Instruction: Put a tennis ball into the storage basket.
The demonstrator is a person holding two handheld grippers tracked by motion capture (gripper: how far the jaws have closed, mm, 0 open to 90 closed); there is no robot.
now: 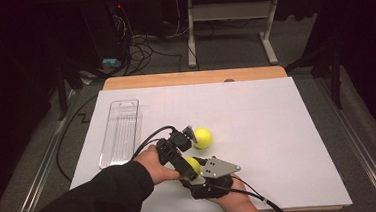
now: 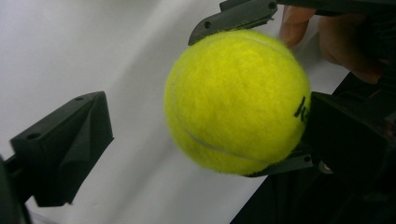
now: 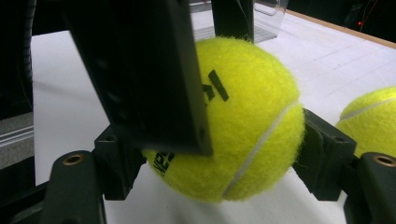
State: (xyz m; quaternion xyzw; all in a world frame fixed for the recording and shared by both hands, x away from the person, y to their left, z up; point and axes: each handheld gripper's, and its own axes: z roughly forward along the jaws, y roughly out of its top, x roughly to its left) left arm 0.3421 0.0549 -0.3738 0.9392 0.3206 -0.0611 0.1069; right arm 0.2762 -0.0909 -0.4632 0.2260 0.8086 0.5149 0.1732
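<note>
High view: held tennis ball (image 1: 193, 164) near tabletop's (image 1: 278, 130) near edge, clamped by right gripper (image 1: 196, 169); second ball (image 1: 203, 138) just beyond.

Left gripper view: left gripper (image 2: 205, 140) spread around held ball, one jaw clear, unclamped.

Right gripper view: jaws pinching ball's flanks. Probably light, springy, fuzzy; best gripped across middle.
</note>
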